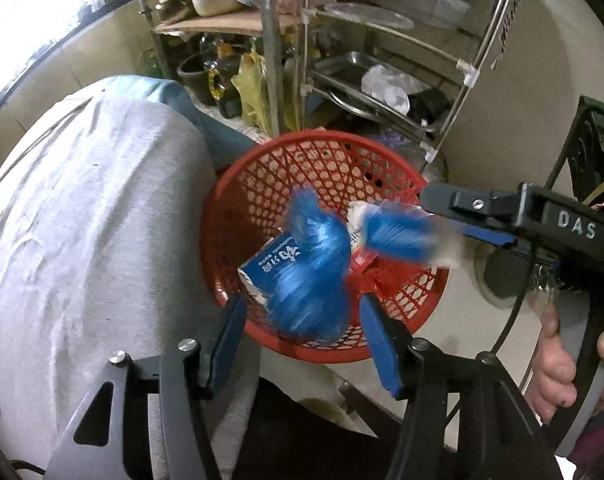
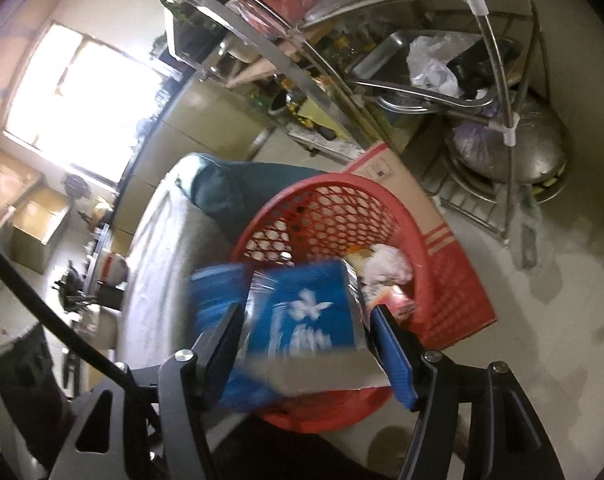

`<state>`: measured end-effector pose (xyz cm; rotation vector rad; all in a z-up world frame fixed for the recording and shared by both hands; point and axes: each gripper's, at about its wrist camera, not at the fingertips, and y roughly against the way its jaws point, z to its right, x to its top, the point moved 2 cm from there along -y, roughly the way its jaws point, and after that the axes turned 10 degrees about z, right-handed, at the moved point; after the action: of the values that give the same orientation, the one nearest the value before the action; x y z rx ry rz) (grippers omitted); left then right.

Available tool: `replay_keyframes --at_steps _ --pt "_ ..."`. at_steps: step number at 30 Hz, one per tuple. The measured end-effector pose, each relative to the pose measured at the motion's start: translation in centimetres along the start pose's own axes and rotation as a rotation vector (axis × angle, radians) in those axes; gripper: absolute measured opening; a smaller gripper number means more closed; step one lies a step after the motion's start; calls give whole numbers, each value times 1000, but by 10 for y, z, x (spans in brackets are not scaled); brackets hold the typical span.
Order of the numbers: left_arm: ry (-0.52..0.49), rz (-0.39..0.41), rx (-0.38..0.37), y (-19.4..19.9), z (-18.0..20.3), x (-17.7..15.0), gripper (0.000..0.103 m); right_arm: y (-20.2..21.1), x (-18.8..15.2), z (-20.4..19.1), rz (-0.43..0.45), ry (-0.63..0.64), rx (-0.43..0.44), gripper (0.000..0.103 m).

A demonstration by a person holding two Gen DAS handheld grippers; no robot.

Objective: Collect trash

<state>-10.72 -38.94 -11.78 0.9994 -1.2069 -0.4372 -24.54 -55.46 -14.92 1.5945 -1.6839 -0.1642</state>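
Blue fingers of our left hand-held gripper (image 1: 304,344) sit spread wide right above the red basket (image 1: 237,184), with a blurry blue bag (image 1: 314,280) loose between and just past them, so we'd say that one is dropping in, not held. Our right hand-held gripper (image 2: 302,344) is over the same basket with a blue packet (image 2: 302,308) between its fingers; the blur is too heavy to say if it's gripping or letting go, though the fingers look fairly wide. Already inside the basket: a blue and white carton (image 1: 269,264), some white crumpled paper (image 2: 386,264) and a reddish wrapper (image 2: 402,300). So we're well into it, basket partly filled. The gray cloth-covered surface (image 1: 81,220) beside the basket shows no trash, but we can't see the whole room.
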Motion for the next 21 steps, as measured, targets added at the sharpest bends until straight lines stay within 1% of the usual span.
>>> replay_keyframes --at_steps 2,4,7,11,14,16,18,21 --pt "14 16 5 5 -6 1 63 4 1 -4 18 -5 30 71" --pt "23 29 25 10 -11 1 64 6 2 -8 33 9 26 71" --pt "44 47 57 17 -21 0 64 5 0 -16 29 35 21 71" --pt "42 86 123 31 -32 -1 65 3 -7 -30 26 84 15 71" --pt "45 128 186 47 -42 -3 72 1 -12 -45 20 129 18 71" --pt "48 158 222 60 -49 -5 73 0 -16 -54 15 156 22 71" --pt "58 186 266 74 -59 -7 74 -1 -22 -69 12 203 26 71" --pt "92 220 309 93 -76 -13 74 -2 -33 -95 9 294 32 71"
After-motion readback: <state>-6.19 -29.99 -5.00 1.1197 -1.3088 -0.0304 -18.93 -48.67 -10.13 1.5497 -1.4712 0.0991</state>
